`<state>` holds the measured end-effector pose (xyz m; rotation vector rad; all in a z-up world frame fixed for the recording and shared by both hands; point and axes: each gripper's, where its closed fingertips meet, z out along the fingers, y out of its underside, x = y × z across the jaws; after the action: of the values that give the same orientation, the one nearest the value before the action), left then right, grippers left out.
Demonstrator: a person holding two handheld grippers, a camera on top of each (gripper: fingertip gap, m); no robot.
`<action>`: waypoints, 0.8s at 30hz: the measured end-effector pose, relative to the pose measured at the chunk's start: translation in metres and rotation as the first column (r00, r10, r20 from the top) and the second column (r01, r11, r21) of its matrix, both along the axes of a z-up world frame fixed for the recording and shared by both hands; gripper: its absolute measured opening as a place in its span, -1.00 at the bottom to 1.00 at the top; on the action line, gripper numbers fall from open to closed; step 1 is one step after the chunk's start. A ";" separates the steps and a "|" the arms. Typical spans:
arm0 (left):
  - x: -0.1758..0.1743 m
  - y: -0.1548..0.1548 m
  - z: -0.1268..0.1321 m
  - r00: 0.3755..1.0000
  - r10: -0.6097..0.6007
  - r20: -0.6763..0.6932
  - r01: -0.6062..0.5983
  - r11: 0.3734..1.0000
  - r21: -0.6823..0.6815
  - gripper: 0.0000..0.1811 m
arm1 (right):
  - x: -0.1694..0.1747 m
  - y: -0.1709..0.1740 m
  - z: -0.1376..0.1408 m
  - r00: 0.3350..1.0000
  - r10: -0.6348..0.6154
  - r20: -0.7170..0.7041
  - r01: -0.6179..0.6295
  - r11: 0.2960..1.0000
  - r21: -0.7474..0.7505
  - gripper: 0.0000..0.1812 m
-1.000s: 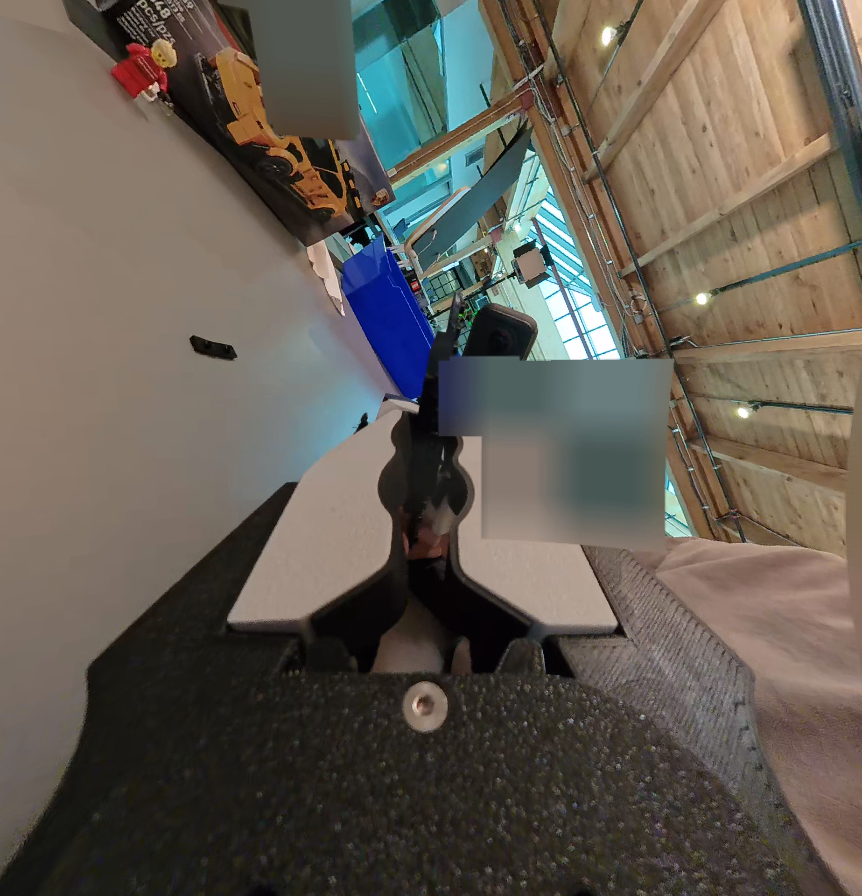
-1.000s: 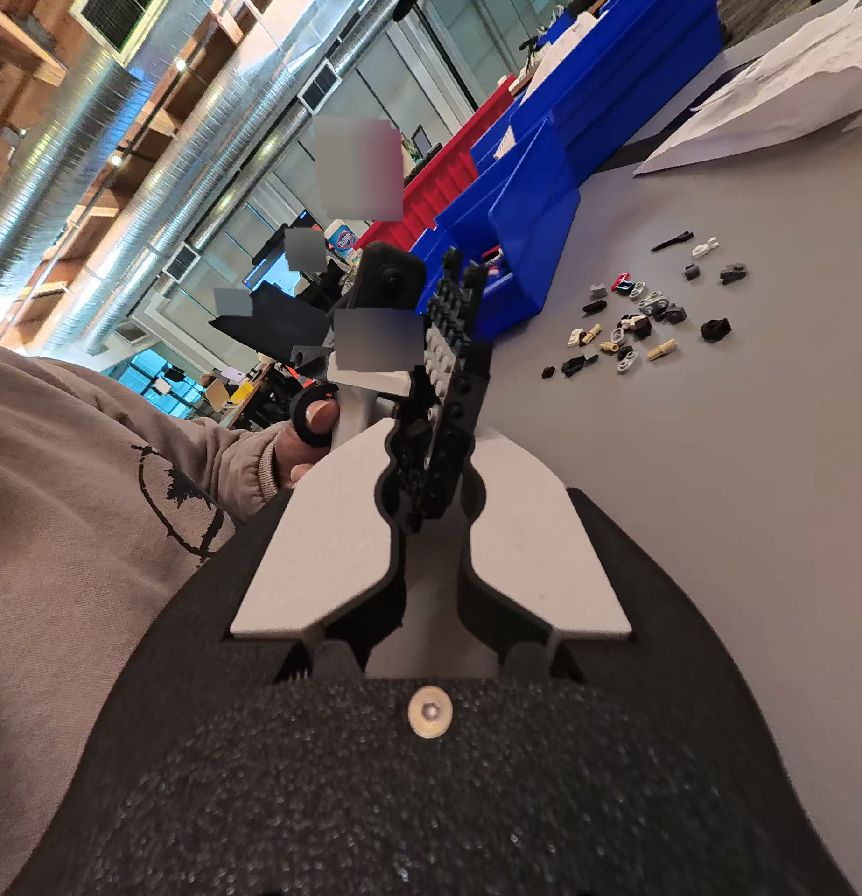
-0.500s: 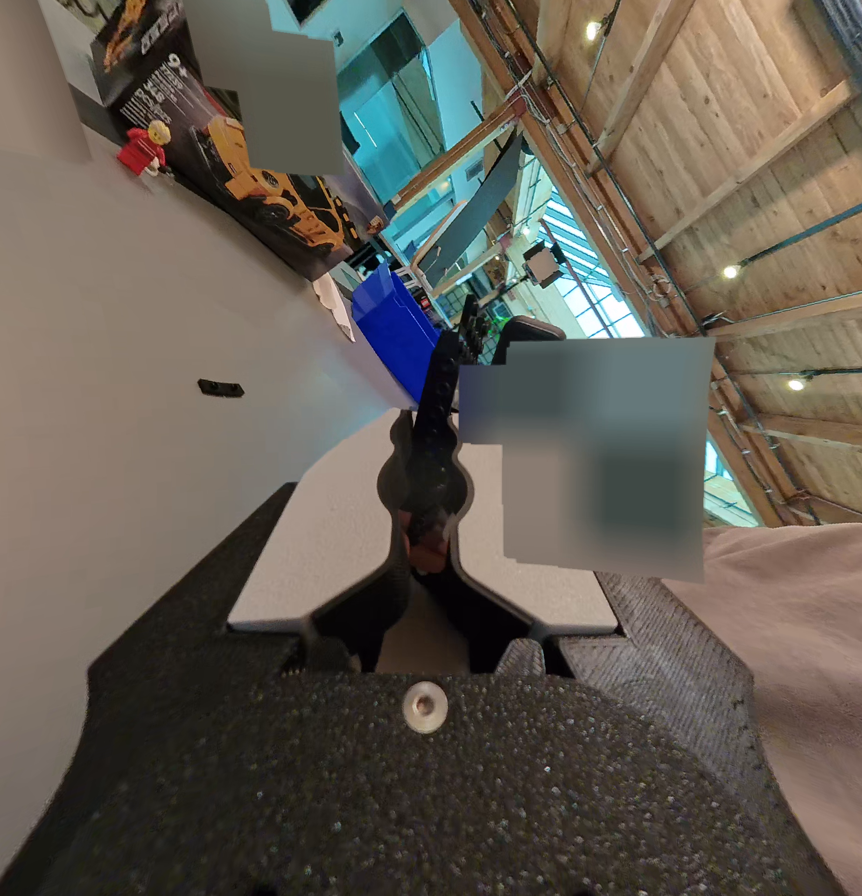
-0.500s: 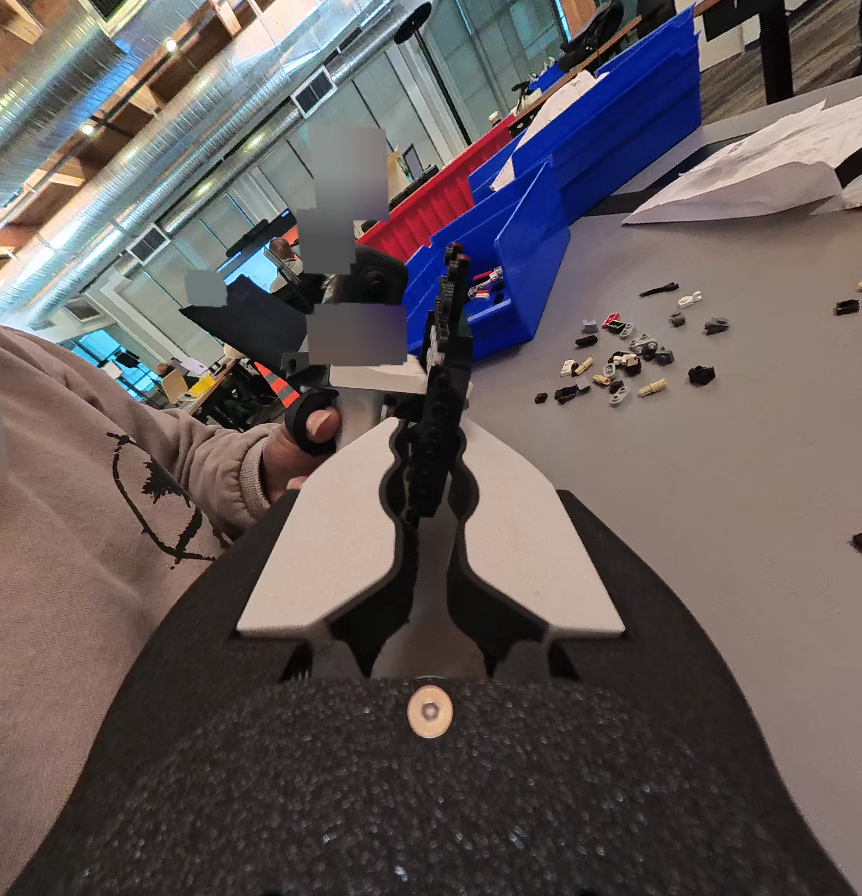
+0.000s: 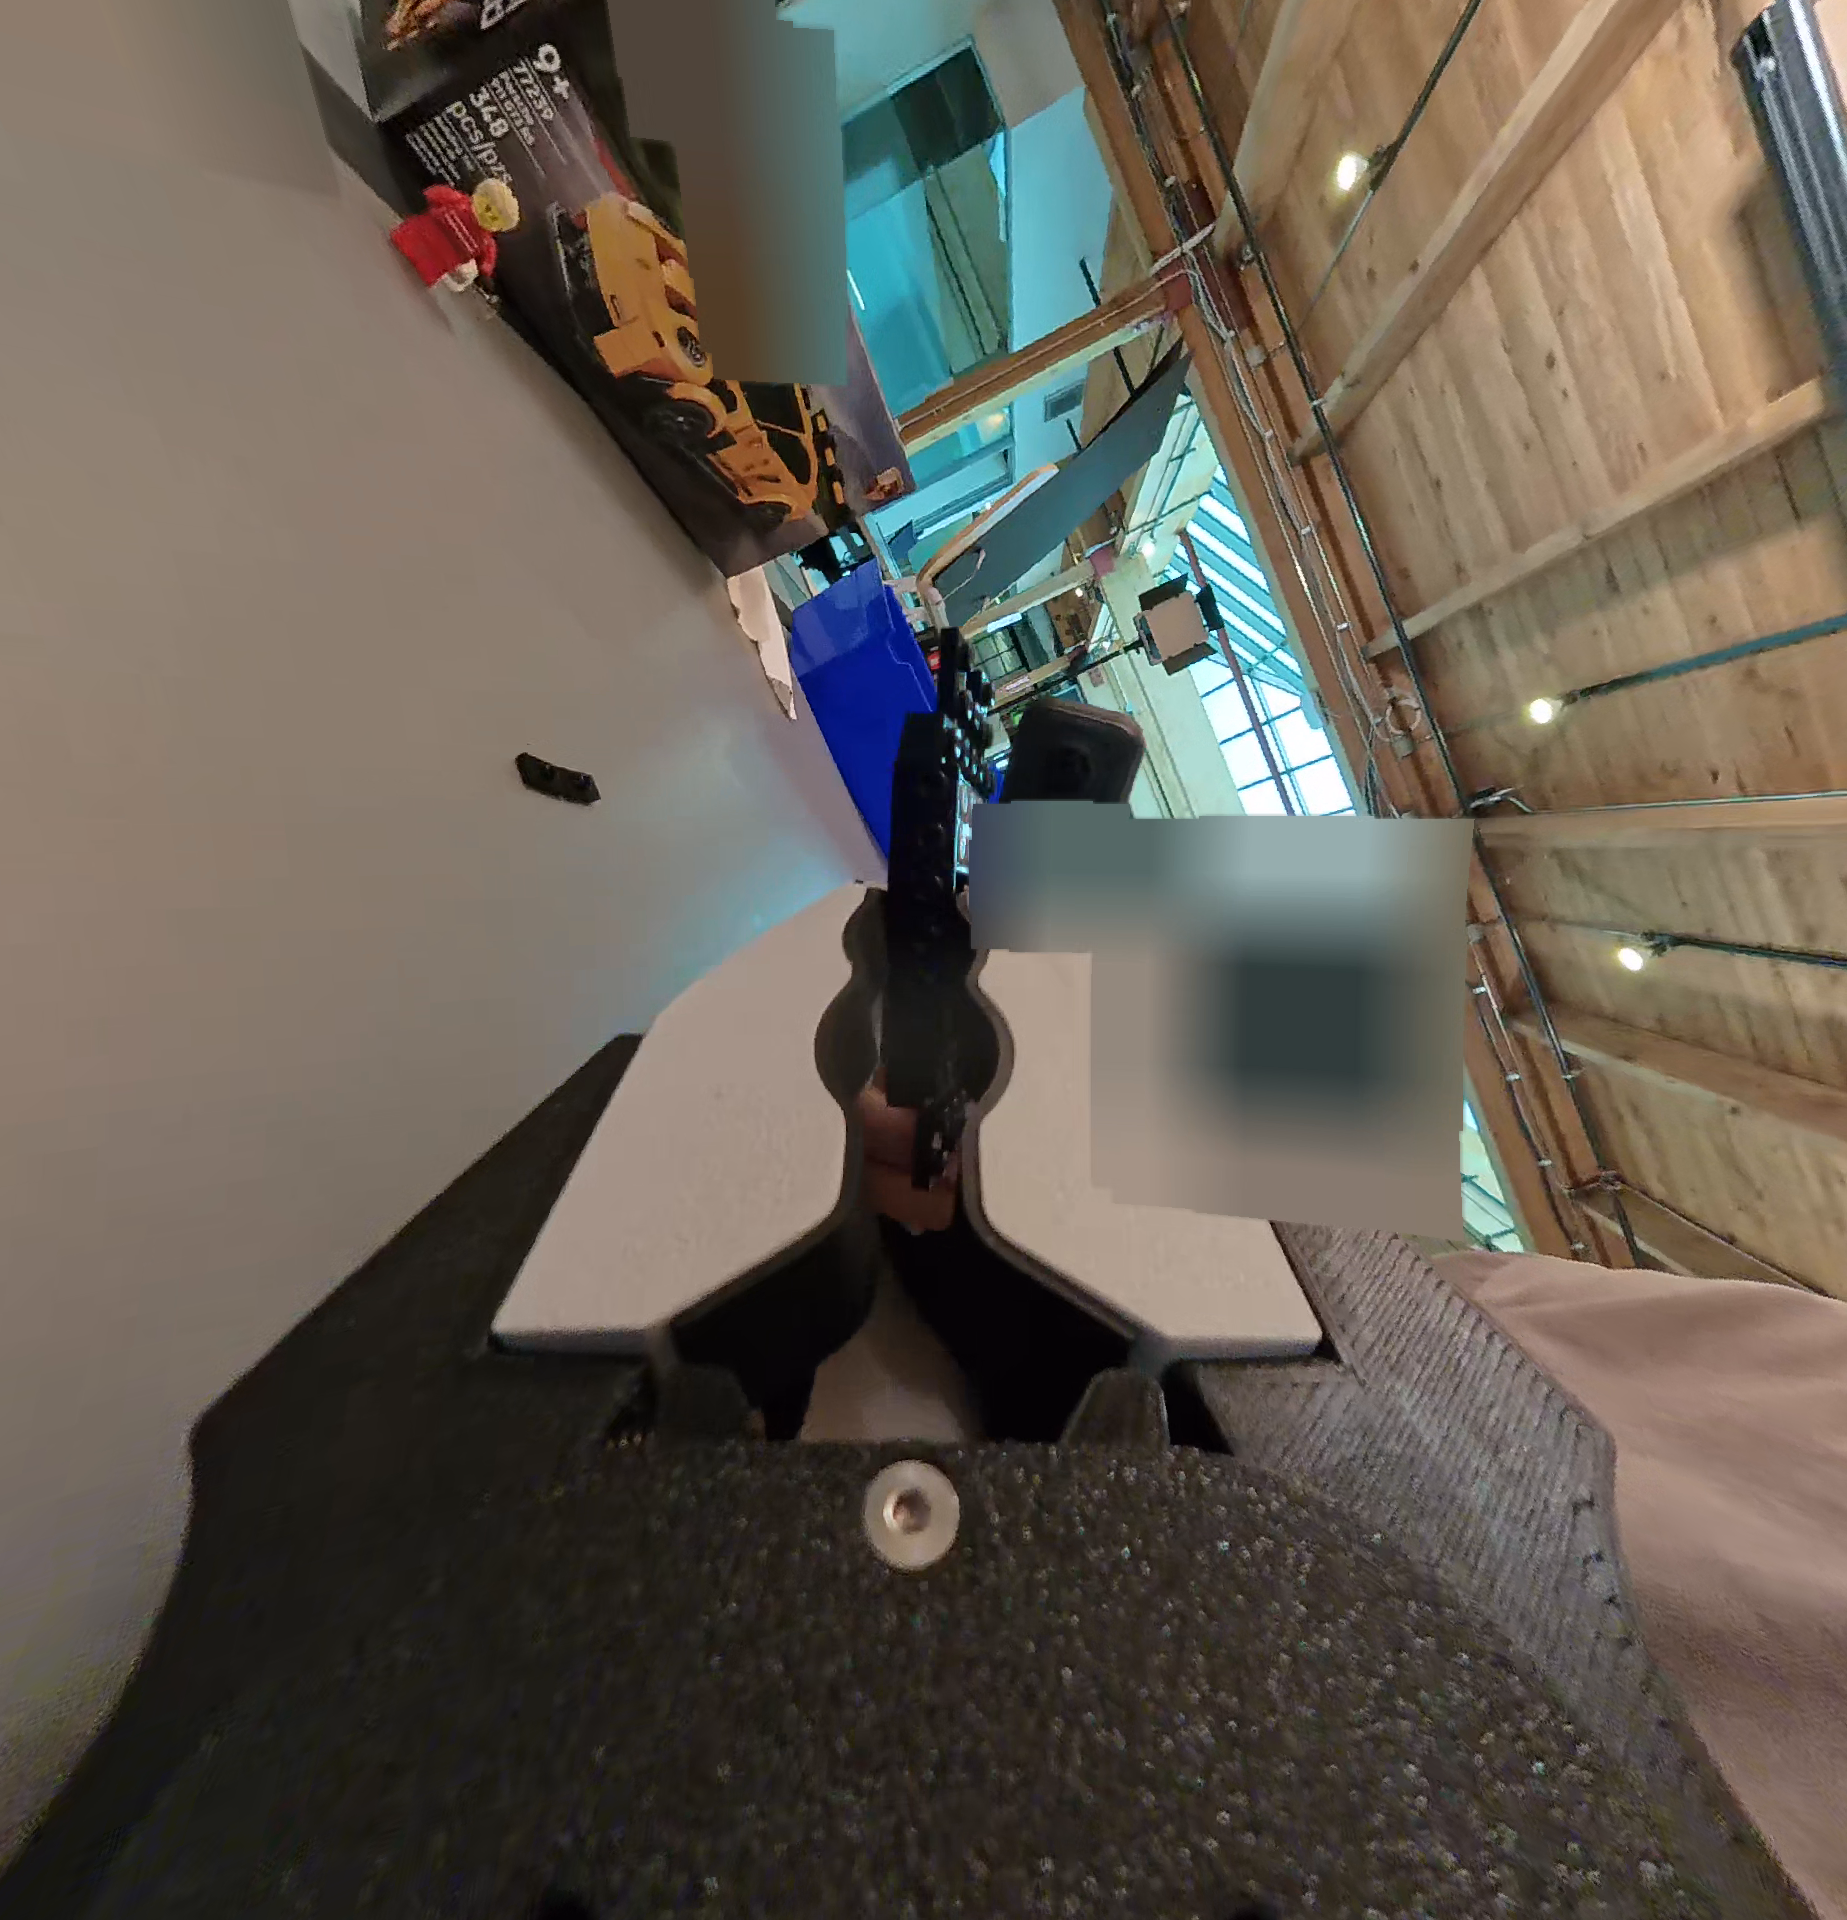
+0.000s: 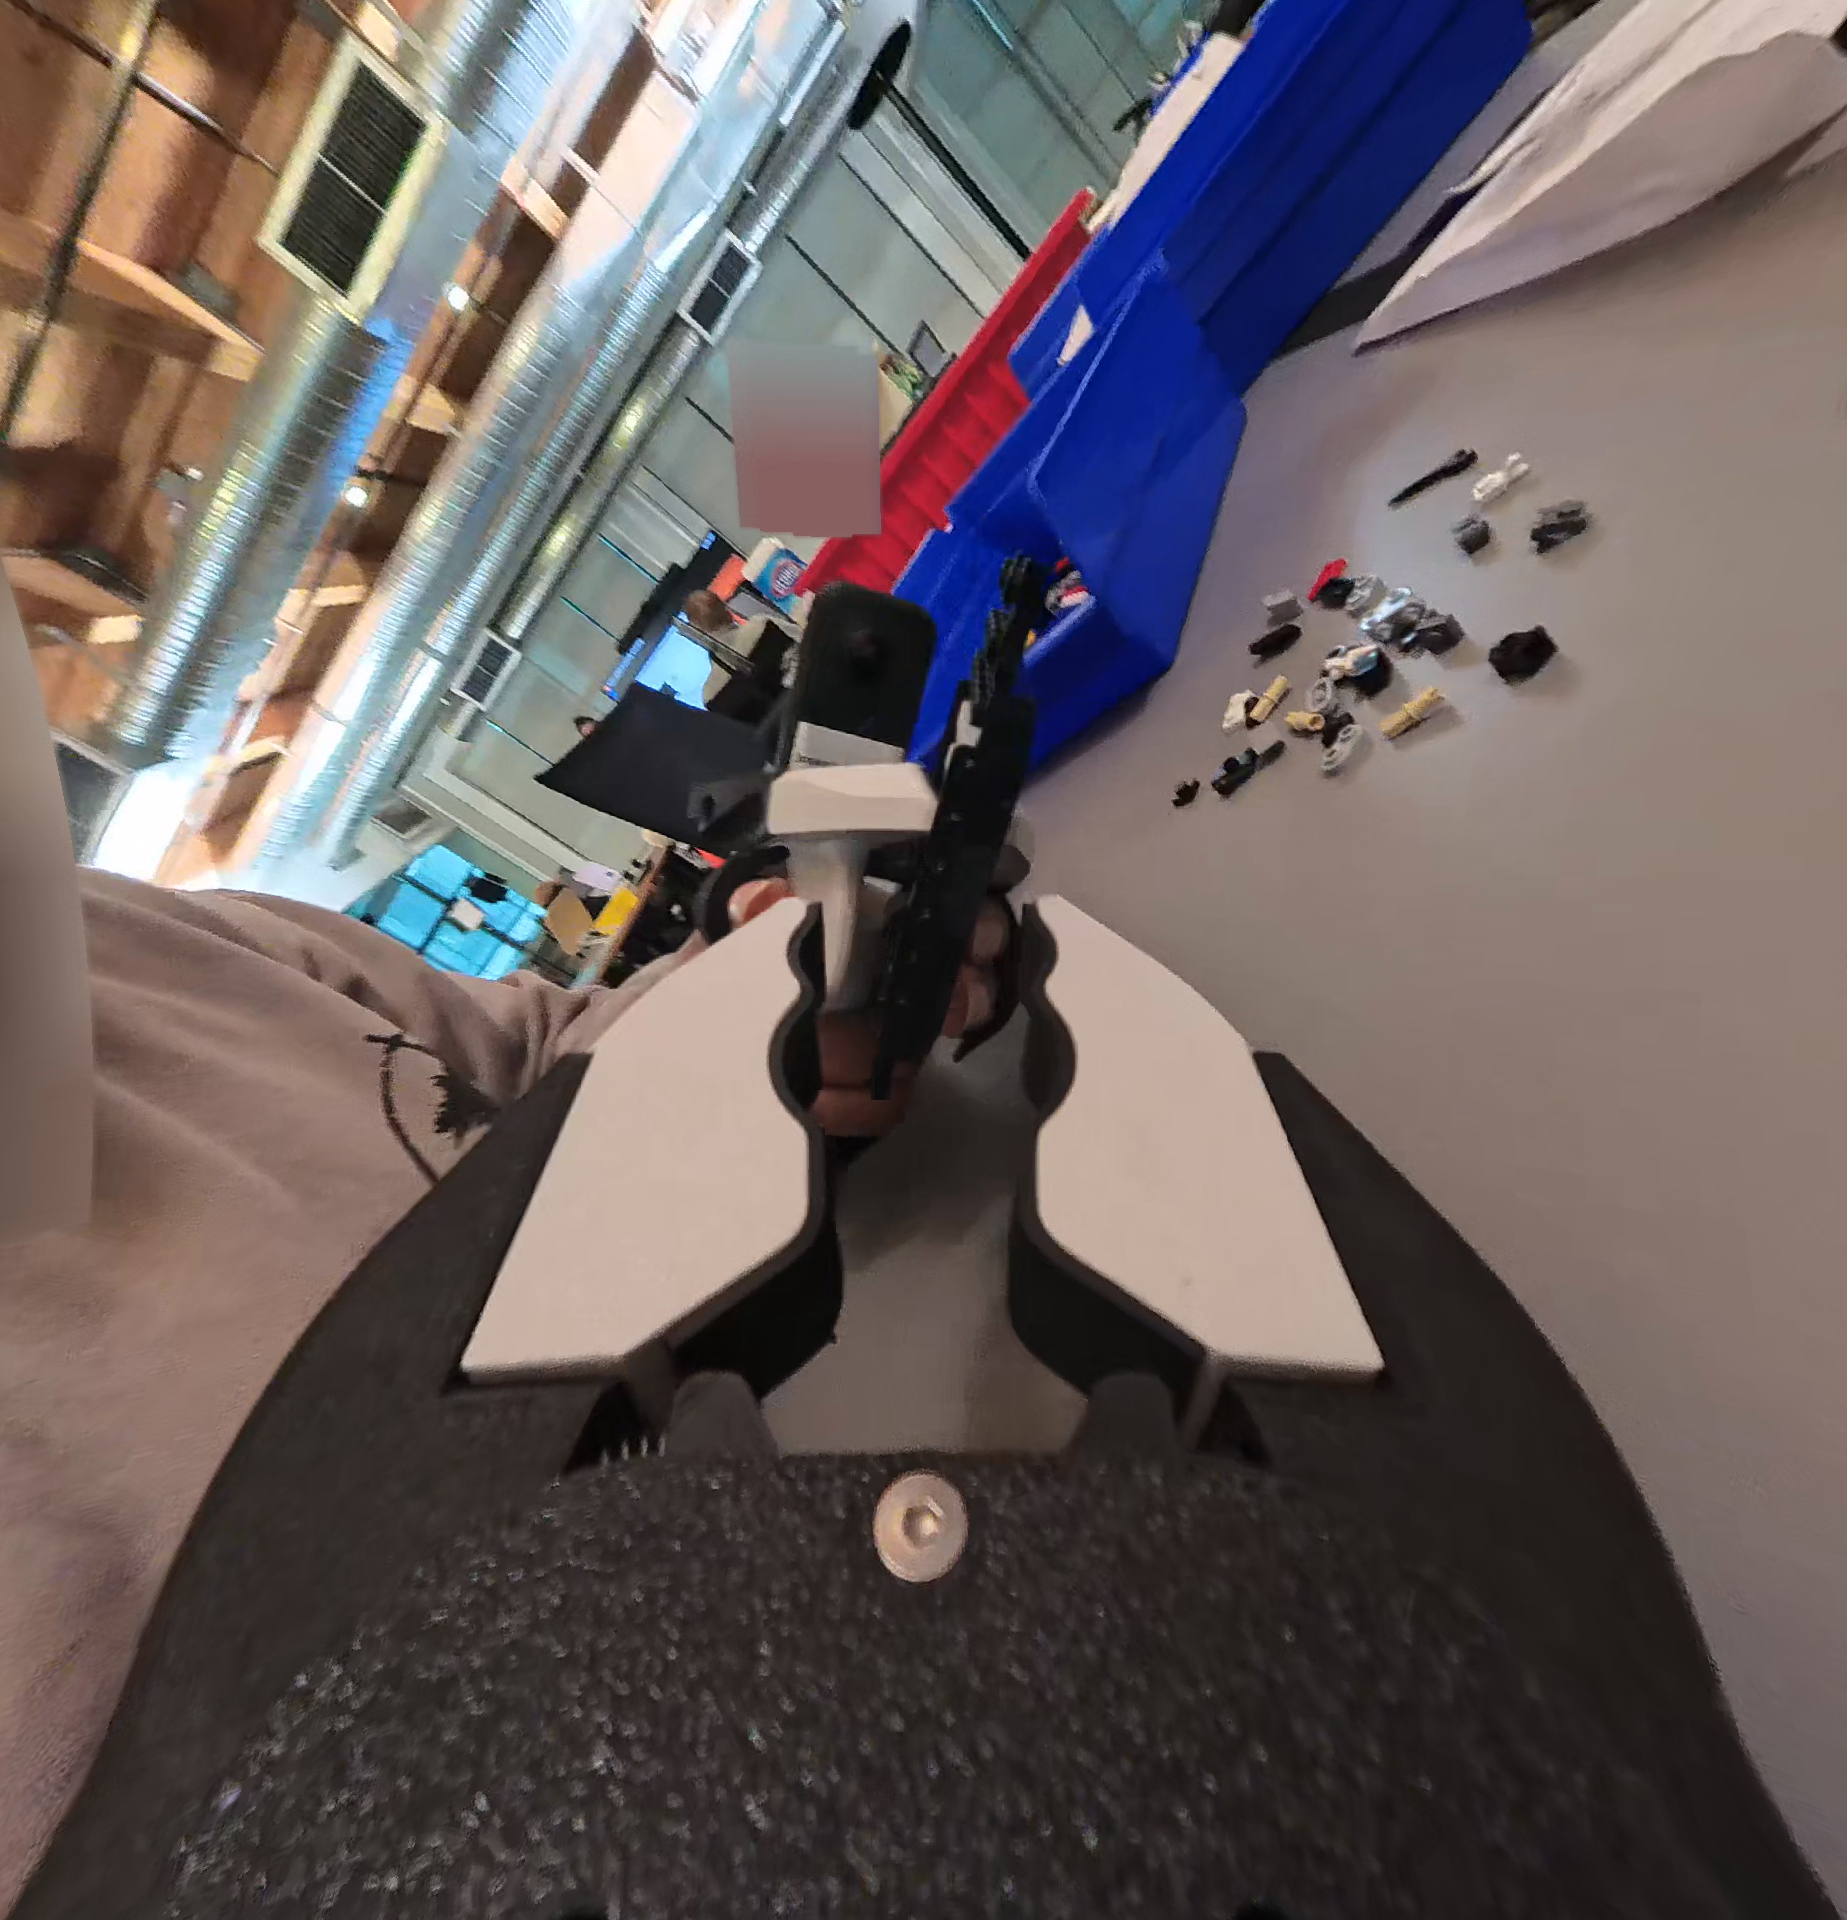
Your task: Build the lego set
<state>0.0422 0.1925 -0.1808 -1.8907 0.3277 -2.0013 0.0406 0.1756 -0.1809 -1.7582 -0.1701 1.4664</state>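
We clamp the black lego assembly point(image 5: 924, 966) edge-on in the left gripper point(image 5: 924, 997), right gripper point(image 6: 919, 977) spread wide around it, gripping nothing, probably regripping.

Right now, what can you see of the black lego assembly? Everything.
The black lego assembly is a long, thin stack of studded black plates with a few white pieces, plastic by its look, held edge-on in the air above the grey table. The left gripper is shut on its lower part. The right gripper stands open around it, fingers apart from it.
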 end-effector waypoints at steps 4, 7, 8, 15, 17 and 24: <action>0.002 -0.004 0.002 1.000 0.008 -0.029 -0.007 0.999 0.050 -0.86 | -0.009 0.003 -0.005 0.996 -0.016 0.083 0.014 1.000 0.020 -0.77; 0.001 -0.005 0.007 0.999 0.015 -0.034 -0.012 0.995 0.094 -0.86 | -0.011 0.001 0.001 0.994 -0.030 0.106 0.023 0.997 0.069 -0.81; 0.001 -0.006 0.009 0.999 0.019 -0.037 -0.015 0.994 0.111 -0.86 | -0.012 0.001 0.002 0.993 -0.036 0.114 0.027 0.996 0.082 -0.83; 0.001 -0.007 0.011 0.997 0.035 -0.062 -0.022 0.982 0.189 -0.86 | -0.013 -0.002 0.004 0.990 -0.048 0.134 0.032 0.992 0.123 -0.85; 0.000 -0.008 0.012 0.998 0.022 -0.058 -0.011 0.981 0.196 -0.86 | -0.014 -0.003 0.004 0.993 -0.027 0.116 0.013 0.993 0.120 -0.85; -0.002 -0.002 0.006 0.998 -0.041 -0.044 0.047 0.991 0.127 -0.87 | 0.014 0.003 0.020 0.999 0.008 0.032 -0.011 0.996 0.094 -0.56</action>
<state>0.0406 0.1903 -0.1749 -1.8616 0.5010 -1.9222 0.0548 0.1782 -0.1610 -1.7079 -0.2602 1.4147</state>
